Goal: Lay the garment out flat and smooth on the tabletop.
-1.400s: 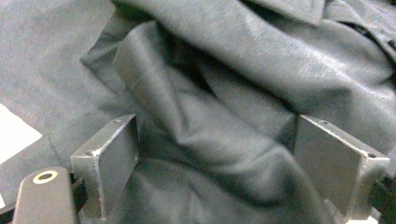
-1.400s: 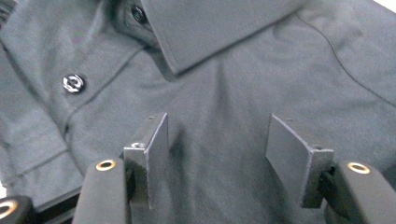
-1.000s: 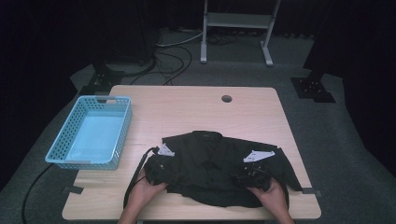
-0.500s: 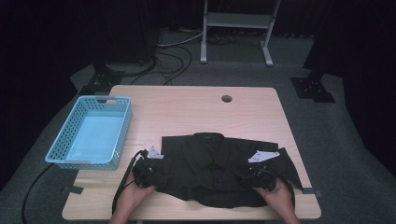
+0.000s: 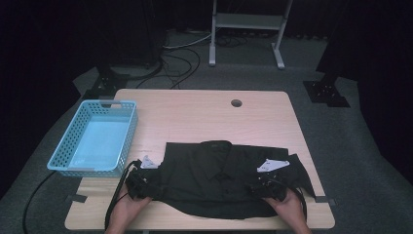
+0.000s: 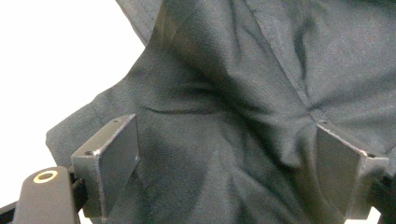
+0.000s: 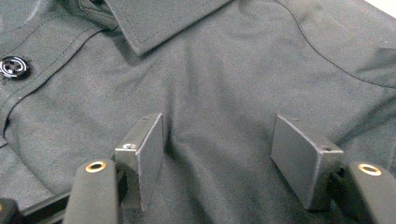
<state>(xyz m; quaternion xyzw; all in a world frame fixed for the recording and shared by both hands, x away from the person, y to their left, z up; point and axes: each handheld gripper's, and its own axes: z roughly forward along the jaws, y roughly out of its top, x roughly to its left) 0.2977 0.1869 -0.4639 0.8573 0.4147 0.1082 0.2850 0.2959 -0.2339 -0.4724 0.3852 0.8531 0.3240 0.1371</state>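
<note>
A black button-up shirt (image 5: pixel 219 180) lies spread flat on the near half of the wooden table (image 5: pixel 204 117), collar towards the far side. My left gripper (image 5: pixel 147 178) rests at the shirt's left edge. In the left gripper view it (image 6: pixel 225 127) stands wide open with rumpled dark fabric (image 6: pixel 243 93) lying between the jaws. My right gripper (image 5: pixel 266 184) sits on the shirt's right part. In the right gripper view it (image 7: pixel 219 120) is open over smooth cloth below the collar (image 7: pixel 154 21), and its jaws have just been opening. A hand holds each gripper.
A light blue plastic basket (image 5: pixel 73 141) stands on the table's left side, close to the left gripper. A small round hole (image 5: pixel 236 103) sits in the tabletop at the far side. Cables and a metal stand's feet (image 5: pixel 243 29) lie on the floor beyond.
My left gripper has slid leftwards to the shirt's left edge. The shirt lies flatter and more spread out. The right gripper has stayed put with its jaws slightly wider.
</note>
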